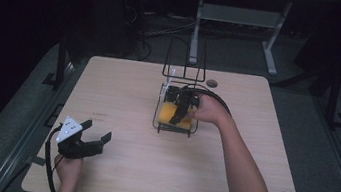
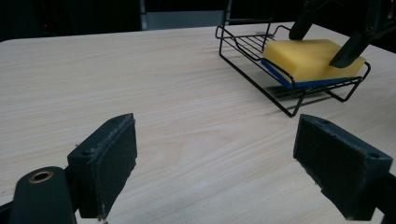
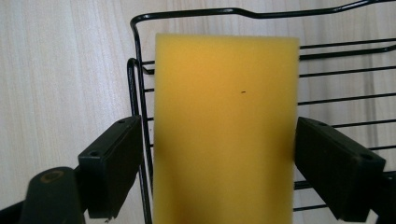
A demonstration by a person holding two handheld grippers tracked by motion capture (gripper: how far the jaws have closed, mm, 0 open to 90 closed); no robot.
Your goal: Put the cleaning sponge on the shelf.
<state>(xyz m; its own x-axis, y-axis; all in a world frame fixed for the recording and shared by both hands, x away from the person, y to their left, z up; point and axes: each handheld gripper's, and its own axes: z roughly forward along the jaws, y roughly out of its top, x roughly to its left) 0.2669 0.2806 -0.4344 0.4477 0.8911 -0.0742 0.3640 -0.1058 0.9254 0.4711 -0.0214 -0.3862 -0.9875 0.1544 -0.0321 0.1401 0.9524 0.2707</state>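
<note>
A yellow sponge [image 1: 166, 111] with a blue underside lies flat in a black wire basket [image 1: 173, 132] near the middle of the table. My right gripper [image 1: 180, 112] reaches down into the basket, open, with one jaw on each long side of the sponge [image 3: 224, 116]. In the right gripper view a basket wire [image 3: 135, 46] runs between the left jaw and the sponge, and the right jaw sits at the sponge's edge. My left gripper [image 1: 98, 130] hovers open at the table's front left with nothing between its jaws [image 2: 215, 140]. From there the sponge [image 2: 308, 58] and basket [image 2: 243, 44] show farther off.
The basket has a tall wire frame [image 1: 186, 58] rising at its back. A round grommet [image 1: 211, 83] sits in the light wooden table [image 1: 124, 89] near the far edge. Bare tabletop lies between the two grippers. Table legs and cables stand on the dark floor beyond.
</note>
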